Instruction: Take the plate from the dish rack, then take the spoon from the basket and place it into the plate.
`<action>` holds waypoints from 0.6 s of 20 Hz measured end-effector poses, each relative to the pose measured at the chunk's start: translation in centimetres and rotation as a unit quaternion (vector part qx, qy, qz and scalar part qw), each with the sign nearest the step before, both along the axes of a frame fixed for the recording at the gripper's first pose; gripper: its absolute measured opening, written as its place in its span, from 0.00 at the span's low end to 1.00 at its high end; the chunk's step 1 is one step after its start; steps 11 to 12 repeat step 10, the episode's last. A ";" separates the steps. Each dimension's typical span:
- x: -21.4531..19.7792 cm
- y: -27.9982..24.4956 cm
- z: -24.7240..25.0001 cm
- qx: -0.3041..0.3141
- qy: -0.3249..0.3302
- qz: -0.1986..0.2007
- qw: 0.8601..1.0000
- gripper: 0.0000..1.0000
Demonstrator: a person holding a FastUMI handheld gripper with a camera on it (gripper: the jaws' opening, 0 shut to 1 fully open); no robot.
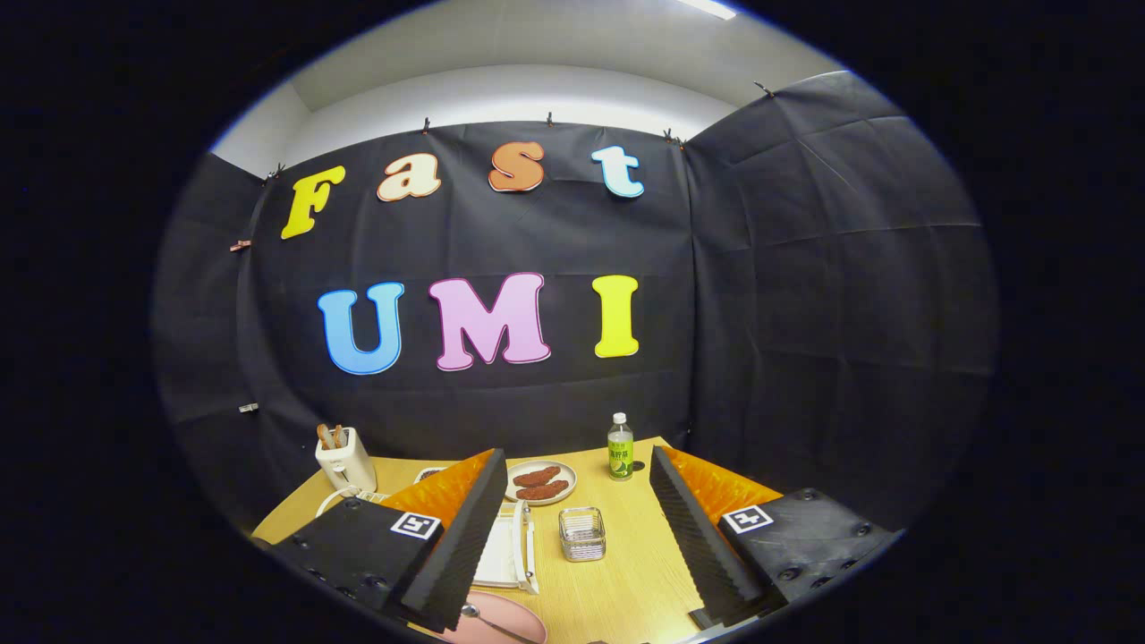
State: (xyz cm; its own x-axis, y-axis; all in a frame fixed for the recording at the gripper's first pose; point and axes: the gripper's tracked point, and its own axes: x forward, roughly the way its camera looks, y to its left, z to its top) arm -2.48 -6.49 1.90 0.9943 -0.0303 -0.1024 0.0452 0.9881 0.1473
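Note:
A pink plate lies on the wooden table close below me, by the tip of my left finger. A metal spoon rests in it, bowl end toward the left finger. My gripper is open, raised above the table, with nothing between its fingers. A white dish rack stands just beyond the plate, partly hidden by the left finger. A small wire basket sits between the fingers, further ahead on the table.
A white plate with brown food pieces lies beyond the rack. A green-labelled bottle stands at the table's far edge. A white toaster with bread stands at the far left.

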 end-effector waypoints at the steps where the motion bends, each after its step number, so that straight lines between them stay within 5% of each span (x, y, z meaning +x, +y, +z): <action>1: 0.2 -0.1 -1.0 -0.002 -0.001 0.002 1.000 0.98; 12: 1.1 1.7 -1.0 -0.001 0.003 0.023 1.000 0.98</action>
